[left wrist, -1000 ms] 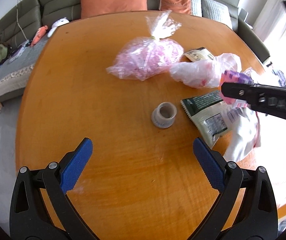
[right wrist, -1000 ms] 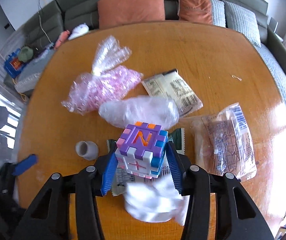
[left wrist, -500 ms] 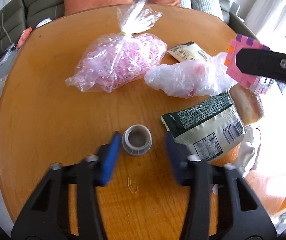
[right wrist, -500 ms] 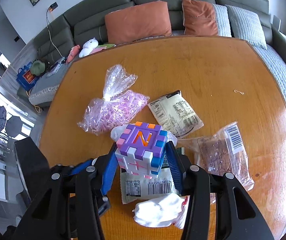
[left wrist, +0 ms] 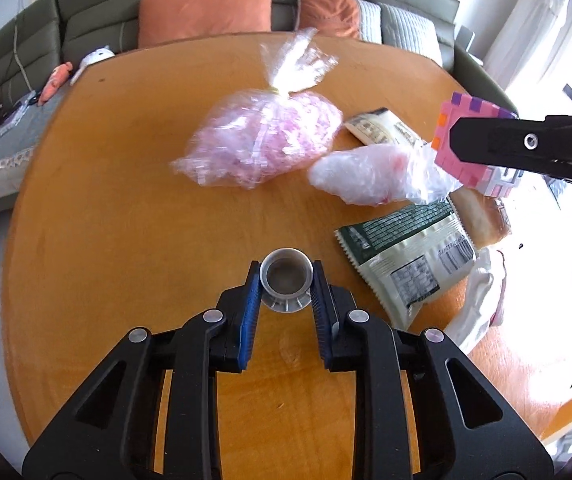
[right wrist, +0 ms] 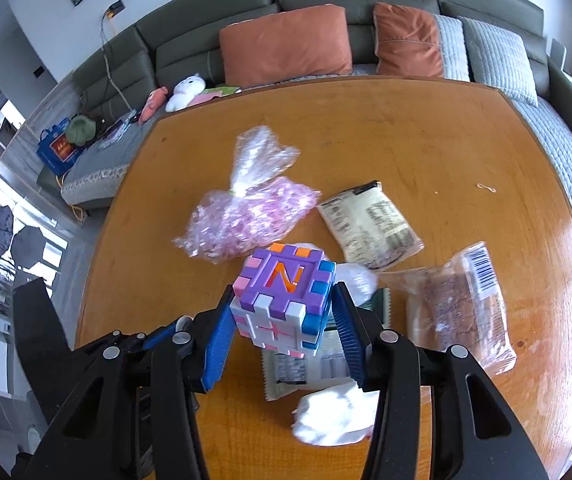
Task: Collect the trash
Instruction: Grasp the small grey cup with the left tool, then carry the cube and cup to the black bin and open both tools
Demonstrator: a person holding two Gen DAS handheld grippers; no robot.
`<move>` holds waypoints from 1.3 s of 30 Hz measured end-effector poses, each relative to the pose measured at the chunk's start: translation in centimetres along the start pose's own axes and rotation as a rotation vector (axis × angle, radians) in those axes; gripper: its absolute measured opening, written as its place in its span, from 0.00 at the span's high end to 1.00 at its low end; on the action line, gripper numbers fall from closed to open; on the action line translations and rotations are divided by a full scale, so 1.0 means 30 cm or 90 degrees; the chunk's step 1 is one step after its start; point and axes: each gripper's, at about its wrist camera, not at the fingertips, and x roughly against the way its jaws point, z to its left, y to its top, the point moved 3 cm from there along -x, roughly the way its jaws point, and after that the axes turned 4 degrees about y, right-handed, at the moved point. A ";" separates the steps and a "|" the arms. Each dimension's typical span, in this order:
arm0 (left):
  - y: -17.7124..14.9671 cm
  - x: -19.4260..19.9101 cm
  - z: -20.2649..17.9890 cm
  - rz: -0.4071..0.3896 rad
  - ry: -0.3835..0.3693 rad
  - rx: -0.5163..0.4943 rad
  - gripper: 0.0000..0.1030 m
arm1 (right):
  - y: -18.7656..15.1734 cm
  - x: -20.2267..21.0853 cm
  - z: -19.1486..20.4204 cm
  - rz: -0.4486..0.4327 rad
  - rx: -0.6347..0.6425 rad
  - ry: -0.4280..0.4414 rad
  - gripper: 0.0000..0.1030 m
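My left gripper (left wrist: 285,280) is shut on a small white plastic cup (left wrist: 286,285) that rests on the round wooden table (left wrist: 126,216). My right gripper (right wrist: 282,312) is shut on a purple, pink and blue foam puzzle cube (right wrist: 282,302) and holds it above the table; it also shows at the right of the left wrist view (left wrist: 474,148). On the table lie a tied bag of pink bits (left wrist: 266,140), a crumpled clear bag (left wrist: 370,176), a green and white snack pouch (left wrist: 406,256), a beige packet (right wrist: 366,226), a clear wrapper with a barcode (right wrist: 458,304) and a white crumpled tissue (right wrist: 334,416).
A grey-green sofa (right wrist: 326,12) with orange cushions (right wrist: 286,46) wraps around the far side of the table. Plush toys (right wrist: 186,88) and a blue bag (right wrist: 60,152) lie on the sofa's left part. A small rubber band (right wrist: 486,188) lies at the table's far right.
My left gripper moved forward to the white cup and closed on it. My right gripper rose and drew back with the cube still in it.
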 end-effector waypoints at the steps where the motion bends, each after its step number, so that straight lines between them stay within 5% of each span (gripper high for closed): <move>1: -0.013 0.015 0.017 -0.004 0.002 0.007 0.77 | -0.004 0.000 0.023 0.000 0.007 0.001 0.52; 17: -0.213 0.211 0.417 -0.030 0.078 0.132 0.77 | -0.090 -0.086 0.522 0.041 0.145 0.066 0.52; 39: -0.682 0.422 1.067 -0.001 0.219 0.377 0.77 | -0.324 -0.328 1.346 0.147 0.366 0.185 0.52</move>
